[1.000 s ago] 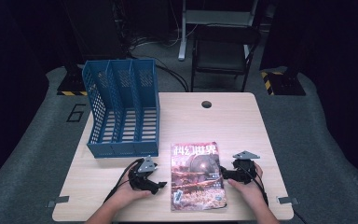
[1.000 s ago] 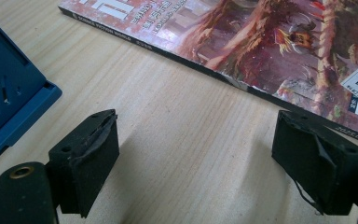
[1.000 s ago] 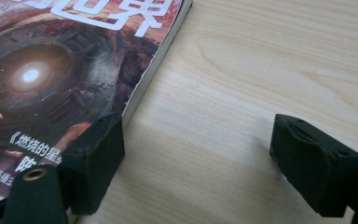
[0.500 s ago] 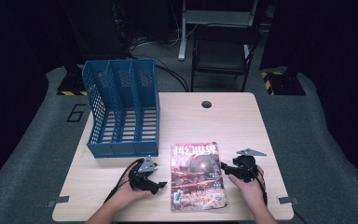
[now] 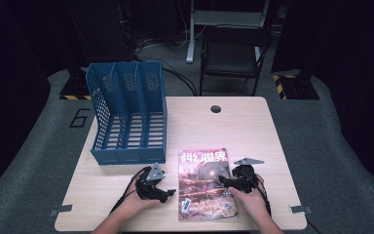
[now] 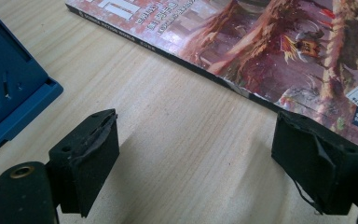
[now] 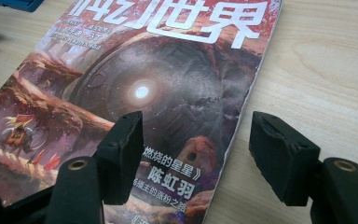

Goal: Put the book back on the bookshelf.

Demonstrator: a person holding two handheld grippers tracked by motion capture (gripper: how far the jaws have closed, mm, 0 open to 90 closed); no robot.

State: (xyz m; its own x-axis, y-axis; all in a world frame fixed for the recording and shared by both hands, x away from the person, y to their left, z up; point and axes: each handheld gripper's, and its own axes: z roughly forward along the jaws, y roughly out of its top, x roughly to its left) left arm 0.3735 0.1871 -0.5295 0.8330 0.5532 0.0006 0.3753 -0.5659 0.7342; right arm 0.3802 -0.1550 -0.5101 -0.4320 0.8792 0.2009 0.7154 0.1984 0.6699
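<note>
Magazine (image 5: pixel 206 184) lies flat, cover up, on the near middle of the wooden table (image 5: pixel 253 126), between the two hands. Cover has large white characters at its far end and a reddish scene below; a barcode sticker sits near its near left corner.

Left gripper (image 5: pixel 168 194) rests on the table just left of the magazine, held by the person's left hand (image 5: pixel 139 200), jaws pointing right toward the magazine's left edge. In the left gripper view (image 6: pixel 193 163) the jaws stand wide apart with bare table between them; the right-hand jaw in that view sits at the magazine's edge, and whether it touches cannot be told.

Right gripper (image 5: pixel 225 182) sits at the magazine's right edge, held by the right hand (image 5: pixel 251 197), jaws pointing left. In the right gripper view (image 7: pixel 196 149) its jaws are spread wide and have just been opening a little; one jaw hangs over the cover, the other over the bare table, the magazine's right edge running between them. Pads do not press on it.

Blue file rack (image 5: pixel 126 114) with three slots stands on the far left part of the table, well apart from the right gripper, near the left one. A round cable hole (image 5: pixel 215 108) is at the table's far edge.
</note>
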